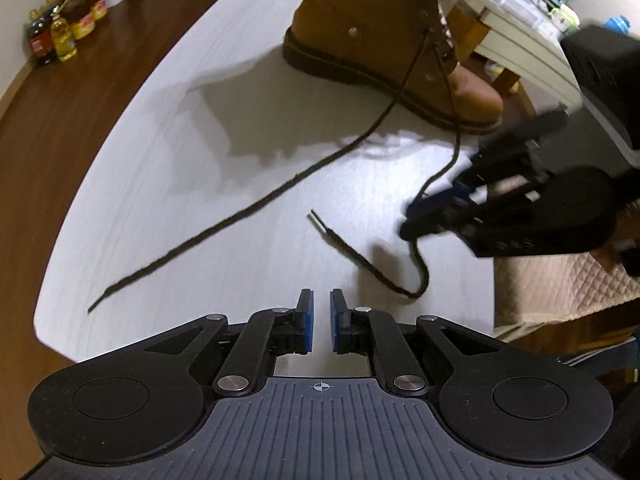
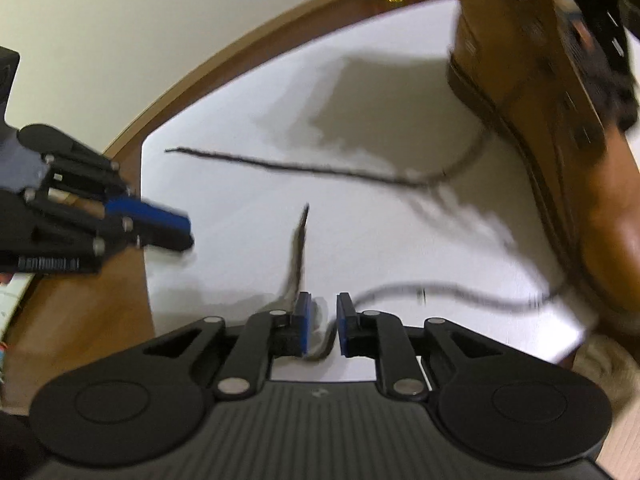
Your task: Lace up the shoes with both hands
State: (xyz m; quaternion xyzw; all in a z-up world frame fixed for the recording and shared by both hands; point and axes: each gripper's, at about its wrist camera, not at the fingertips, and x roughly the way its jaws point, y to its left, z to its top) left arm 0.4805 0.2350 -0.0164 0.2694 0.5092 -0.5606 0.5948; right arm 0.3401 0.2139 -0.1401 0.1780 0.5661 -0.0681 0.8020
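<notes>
Now tan leather boot (image 1: 384, 48), limp braided lace (image 1: 224, 220) on white table (image 1: 200, 120), both claws slightly parted, empty.

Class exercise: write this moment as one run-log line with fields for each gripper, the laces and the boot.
left gripper: open, empty | right gripper: open, lace between jaws | other lace end: loose on table | boot: upright, unlaced low

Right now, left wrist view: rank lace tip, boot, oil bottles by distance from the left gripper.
From the left gripper:
1. lace tip, just ahead on the white table.
2. boot, farther ahead, slightly right.
3. oil bottles, far left, on the floor.
</notes>
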